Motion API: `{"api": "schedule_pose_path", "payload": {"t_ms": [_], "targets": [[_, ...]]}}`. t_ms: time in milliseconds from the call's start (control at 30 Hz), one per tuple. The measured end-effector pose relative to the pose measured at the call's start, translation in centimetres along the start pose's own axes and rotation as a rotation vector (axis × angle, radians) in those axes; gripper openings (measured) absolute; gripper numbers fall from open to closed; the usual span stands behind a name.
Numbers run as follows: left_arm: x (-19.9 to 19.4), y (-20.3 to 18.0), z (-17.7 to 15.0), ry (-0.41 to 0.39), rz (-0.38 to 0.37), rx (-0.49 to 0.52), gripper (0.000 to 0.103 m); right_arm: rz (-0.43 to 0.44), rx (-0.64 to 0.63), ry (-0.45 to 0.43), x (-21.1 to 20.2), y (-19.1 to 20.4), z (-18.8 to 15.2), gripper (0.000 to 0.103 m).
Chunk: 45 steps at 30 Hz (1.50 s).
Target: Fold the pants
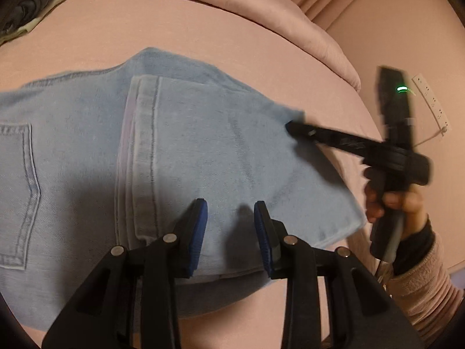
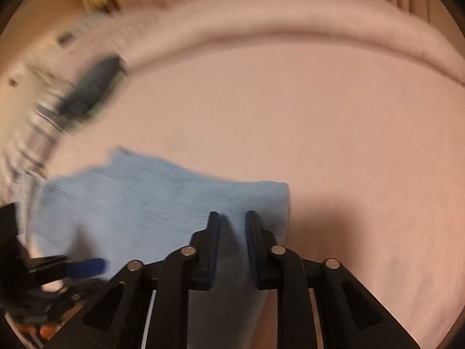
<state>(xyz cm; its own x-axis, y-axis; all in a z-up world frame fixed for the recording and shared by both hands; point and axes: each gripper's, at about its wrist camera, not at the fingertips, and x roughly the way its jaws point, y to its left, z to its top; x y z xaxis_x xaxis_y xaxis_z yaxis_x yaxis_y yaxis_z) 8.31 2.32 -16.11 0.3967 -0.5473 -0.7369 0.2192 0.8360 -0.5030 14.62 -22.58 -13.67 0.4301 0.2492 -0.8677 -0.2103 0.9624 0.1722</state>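
Note:
Light blue denim pants point(image 1: 189, 151) lie folded on the pink bed sheet point(image 1: 203, 29), the leg hems laid over the seat near a back pocket point(image 1: 20, 192). My left gripper point(image 1: 231, 212) is open, its blue pads just above the fold's near edge, holding nothing. My right gripper point(image 2: 231, 218) is open over the right end of the pants point(image 2: 139, 203). In the left wrist view its black fingers point(image 1: 302, 129) sit at the fold's far right corner. The left gripper's blue pad point(image 2: 87, 264) shows at the lower left of the right wrist view, blurred.
A rolled pink blanket point(image 1: 261, 8) runs along the bed's far side. Dark folded clothes point(image 1: 26, 3) lie at the far left. A white power strip point(image 1: 433, 101) hangs on the wall at right. Blurred dark and striped items point(image 2: 87, 90) sit left of the bed.

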Motion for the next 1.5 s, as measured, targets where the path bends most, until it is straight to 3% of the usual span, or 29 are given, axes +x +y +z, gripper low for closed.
{"api": "schedule_pose_path", "payload": {"t_ms": [167, 400, 600, 733, 867, 933, 1000, 1033, 1233, 1333, 1500], "targets": [[-0.5, 1.4, -0.3, 0.014, -0.04, -0.061, 0.03, 0.031, 0.063, -0.018, -1.3, -0.9, -0.3, 0.006], [0.3, 0.2, 0.2, 0.009, -0.038, -0.068, 0.03, 0.048, -0.09, -0.094, -7.4, 2.8, -5.7, 0.006], [0.6, -1.0, 0.4, 0.007, -0.029, -0.069, 0.03, -0.02, -0.142, -0.04, -6.7, 2.9, -11.0, 0.006], [0.9, -0.8, 0.8, 0.003, -0.029, -0.081, 0.03, -0.003, -0.076, -0.064, -6.4, 2.0, -10.9, 0.006], [-1.8, -0.5, -0.1, -0.048, -0.027, -0.104, 0.044, -0.018, -0.093, -0.07, -7.1, 4.0, -10.6, 0.006], [-4.2, 0.6, -1.0, -0.103, -0.052, -0.143, 0.053, 0.023, -0.079, -0.086, -7.6, 4.5, -10.7, 0.007], [-7.0, 2.1, -2.2, -0.174, -0.043, -0.204, 0.069, 0.071, -0.076, -0.104, -8.1, 5.2, -10.7, 0.013], [-8.4, 3.1, -3.0, -0.209, -0.037, -0.241, 0.071, 0.083, -0.084, -0.114, -8.2, 5.7, -10.6, 0.021], [-14.5, 9.4, -8.4, -0.361, 0.009, -0.485, 0.071, 0.146, -0.139, -0.124, -7.3, 8.9, -9.1, 0.025], [-14.9, 12.3, -9.9, -0.383, 0.031, -0.601, 0.075, 0.179, -0.154, -0.099, -5.7, 10.9, -8.2, 0.025], [-13.8, 15.7, -9.6, -0.426, -0.042, -0.739, 0.075, 0.216, -0.182, -0.078, -4.8, 13.6, -7.8, 0.025]]}}
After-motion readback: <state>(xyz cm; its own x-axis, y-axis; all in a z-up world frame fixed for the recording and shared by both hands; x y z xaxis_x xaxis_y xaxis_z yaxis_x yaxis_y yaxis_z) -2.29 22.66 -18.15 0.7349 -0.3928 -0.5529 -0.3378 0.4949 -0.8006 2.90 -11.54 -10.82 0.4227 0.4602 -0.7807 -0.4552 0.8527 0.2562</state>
